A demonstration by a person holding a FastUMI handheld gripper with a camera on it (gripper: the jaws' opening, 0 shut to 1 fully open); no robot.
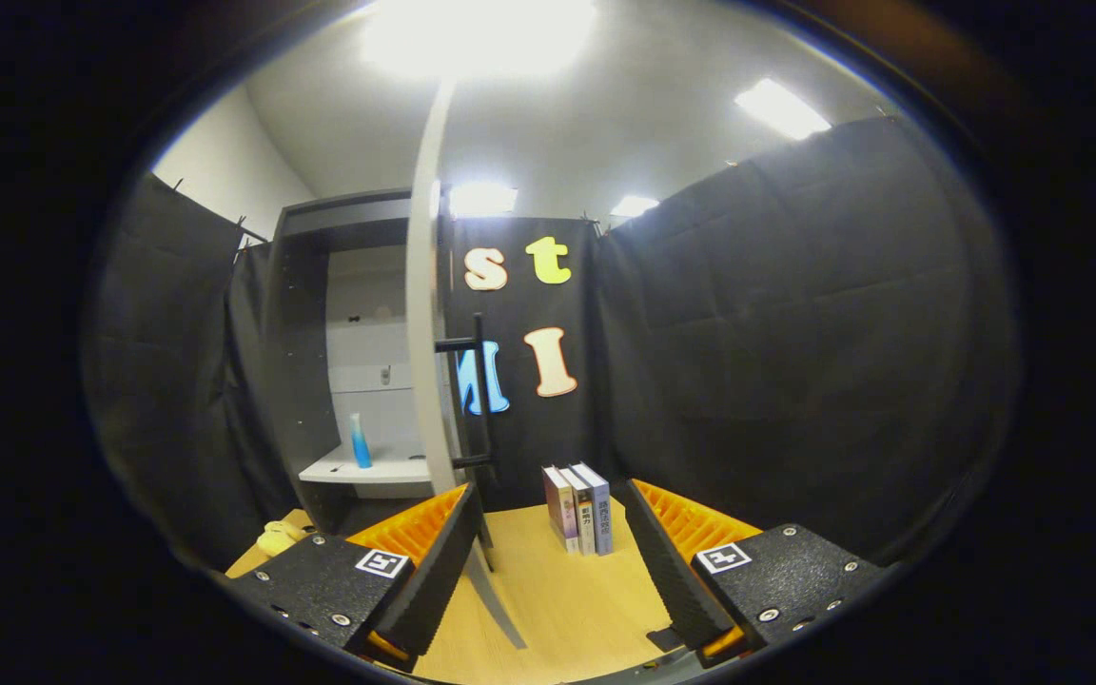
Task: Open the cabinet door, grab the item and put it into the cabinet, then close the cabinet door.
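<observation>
The grey cabinet (305, 314) stands ahead on the left with its door (422, 314) swung open, edge-on toward me. The door's black bar handle (479, 400) faces right. A blue and white bottle (359, 440) stands on the white shelf (367, 469) inside. Three books (578, 508) stand upright on the wooden table (557, 590), just beyond the fingers and a little right of the door. My gripper (553, 514) is open, nothing between its fingers; the door's lower edge runs just inside the left finger (439, 561).
Black cloth walls close the booth to the left, behind and right. A yellow soft object (274, 538) lies on the table by the cabinet's foot, left of the left finger. Ceiling lights glare overhead.
</observation>
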